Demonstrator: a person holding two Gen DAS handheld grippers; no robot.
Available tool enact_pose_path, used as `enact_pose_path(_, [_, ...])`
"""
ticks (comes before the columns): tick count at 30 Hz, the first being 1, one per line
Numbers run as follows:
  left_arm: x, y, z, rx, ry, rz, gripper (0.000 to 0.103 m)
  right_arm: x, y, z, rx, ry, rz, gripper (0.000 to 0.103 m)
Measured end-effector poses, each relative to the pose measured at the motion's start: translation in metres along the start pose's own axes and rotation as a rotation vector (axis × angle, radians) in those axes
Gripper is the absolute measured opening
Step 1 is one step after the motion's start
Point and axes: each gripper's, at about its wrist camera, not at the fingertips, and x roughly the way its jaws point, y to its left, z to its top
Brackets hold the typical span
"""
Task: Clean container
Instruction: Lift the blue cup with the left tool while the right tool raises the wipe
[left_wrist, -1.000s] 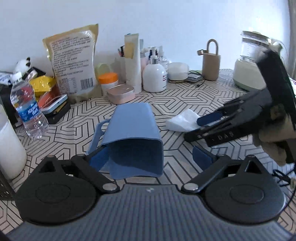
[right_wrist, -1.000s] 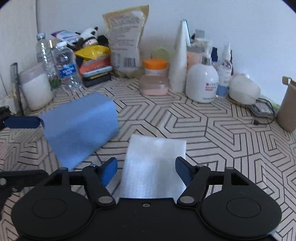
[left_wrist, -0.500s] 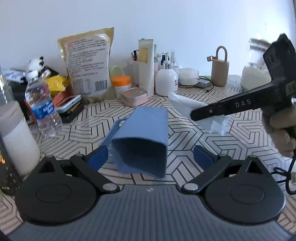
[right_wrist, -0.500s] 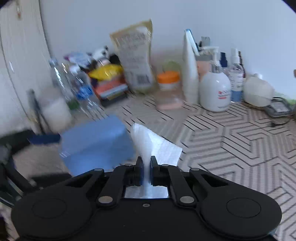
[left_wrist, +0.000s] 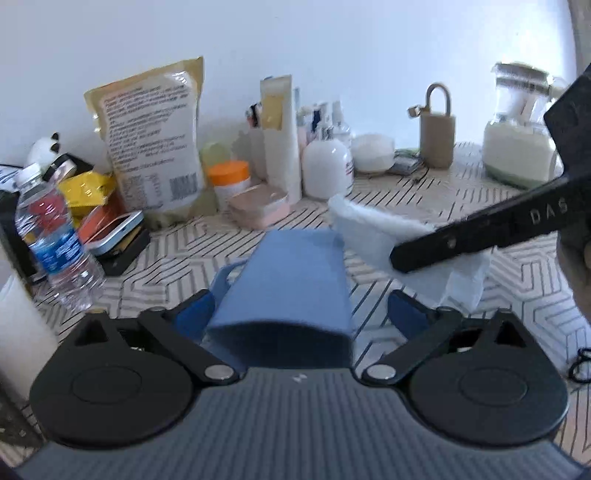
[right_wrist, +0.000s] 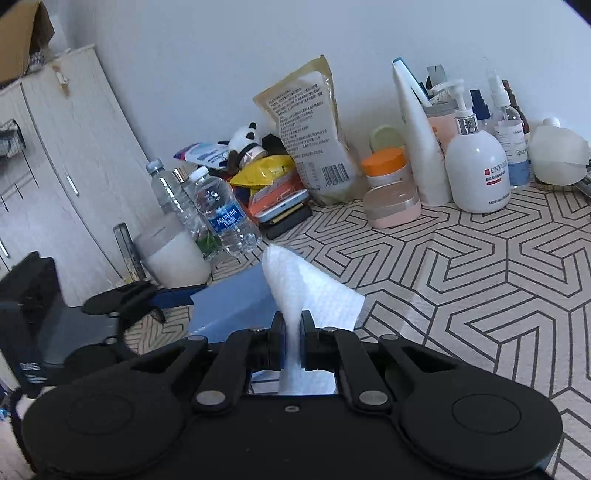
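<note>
Left-wrist view, left to right: water bottle (left_wrist: 55, 236) at far left; blue container (left_wrist: 284, 284) on its side at lower centre, between the wide-open fingers of the left gripper (left_wrist: 299, 314), which grip nothing; right gripper (right_wrist: 291, 332) pinching a white wipe (left_wrist: 406, 251) at right. Risk: the unclamped container may slide when wiped.

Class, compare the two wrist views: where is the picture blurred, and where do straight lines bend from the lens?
Left wrist view: soft blur throughout; the water bottle label and the glass jug smear. Right wrist view: sharper, the pump bottle label is crisp, though the left gripper at the left edge is blurred; the cabinet edges bow with the fisheye lens.
</note>
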Motion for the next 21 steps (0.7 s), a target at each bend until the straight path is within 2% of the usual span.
enact_pose_path(2, [0.004, -0.003, 0.001, 0.006, -0.012, -0.022, 0.072, 0.0, 0.001, -0.001, 0.003, -0.001, 0.01, 0.01])
enact_pose_path(10, [0.021, -0.017, 0.007, 0.032, -0.058, -0.108, 0.072, -0.011, -0.006, 0.004, 0.036, -0.069, -0.005, 0.01])
enact_pose_path(14, [0.018, -0.031, 0.004, 0.067, -0.09, -0.135, 0.072, -0.014, -0.002, 0.004, 0.026, -0.077, 0.021, 0.01])
enact_pose_path(17, [0.019, -0.028, 0.004, 0.048, -0.075, -0.137, 0.073, -0.011, 0.003, 0.0, 0.026, -0.061, 0.089, 0.01])
enact_pose_path(19, [0.022, -0.028, 0.004, 0.044, -0.046, -0.124, 0.076, -0.009, 0.011, -0.002, -0.012, -0.053, 0.098, 0.01])
enact_pose_path(21, [0.027, -0.031, 0.005, 0.054, -0.003, -0.095, 0.093, -0.008, 0.018, -0.001, -0.051, -0.052, 0.072, 0.008])
